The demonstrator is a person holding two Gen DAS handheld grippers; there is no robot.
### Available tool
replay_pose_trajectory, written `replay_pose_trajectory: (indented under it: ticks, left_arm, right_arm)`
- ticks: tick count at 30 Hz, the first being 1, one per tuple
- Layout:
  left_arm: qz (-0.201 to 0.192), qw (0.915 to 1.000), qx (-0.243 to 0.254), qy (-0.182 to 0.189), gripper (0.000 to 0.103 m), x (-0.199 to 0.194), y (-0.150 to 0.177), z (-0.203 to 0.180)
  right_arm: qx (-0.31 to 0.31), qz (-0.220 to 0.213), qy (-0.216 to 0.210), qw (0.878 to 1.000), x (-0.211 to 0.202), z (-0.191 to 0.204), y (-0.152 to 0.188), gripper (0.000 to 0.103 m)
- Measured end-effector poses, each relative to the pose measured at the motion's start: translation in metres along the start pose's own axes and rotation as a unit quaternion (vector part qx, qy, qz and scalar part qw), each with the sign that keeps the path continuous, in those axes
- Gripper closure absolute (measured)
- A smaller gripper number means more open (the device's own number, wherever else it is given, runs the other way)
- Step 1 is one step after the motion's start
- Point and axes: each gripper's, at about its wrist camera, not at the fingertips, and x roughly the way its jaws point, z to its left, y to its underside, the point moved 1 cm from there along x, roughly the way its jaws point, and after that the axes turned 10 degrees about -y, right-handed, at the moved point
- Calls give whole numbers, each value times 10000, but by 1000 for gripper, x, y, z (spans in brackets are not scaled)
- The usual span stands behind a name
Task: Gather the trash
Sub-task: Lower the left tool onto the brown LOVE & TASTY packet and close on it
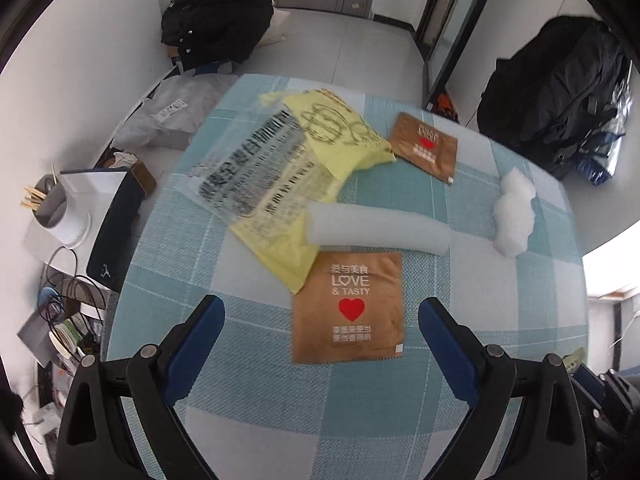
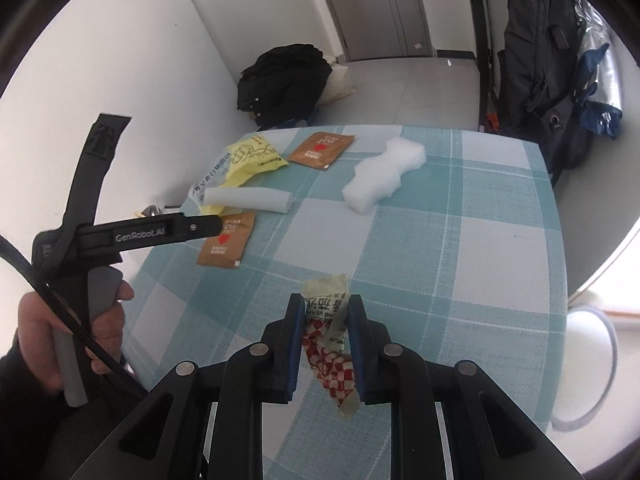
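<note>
Right wrist view shows the right gripper [image 2: 326,320] pinching a crumpled wrapper with red-and-white checks and a pale yellow edge [image 2: 330,344] between its blue pads, above the near part of the teal-and-white checked tablecloth [image 2: 460,248]. Farther left lie a brown paper packet with a red heart [image 1: 348,306], a white foam roll [image 1: 376,230], a yellow plastic bag [image 1: 340,132], a second brown packet [image 1: 426,146], and on the right a lumpy white foam block [image 1: 514,214]. The left gripper [image 1: 320,320] hovers spread wide above the near brown packet, pinching nothing.
</note>
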Motion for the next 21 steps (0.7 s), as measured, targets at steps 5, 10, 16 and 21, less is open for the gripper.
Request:
replay_pose_trajectory:
  ticks: [5,10,16,21]
  left_arm:
    - [66,9984,272,-485,7,8,4,-12]
    - [123,9987,158,-473,12,9,5,-9]
    - [-165,9983,339,-439,50,-1,10,-16]
    - [-128,9981,472,-383,52,-6,17,-19]
  right_arm:
    - [118,75,-56,9999,-2,-10,5,83]
    - [237,7,-6,9997,-9,-21,6,83]
    - [469,-108,-18,9988,-18,-31,8,83]
    - [488,-126,-24,9987,-22,-32,10,83]
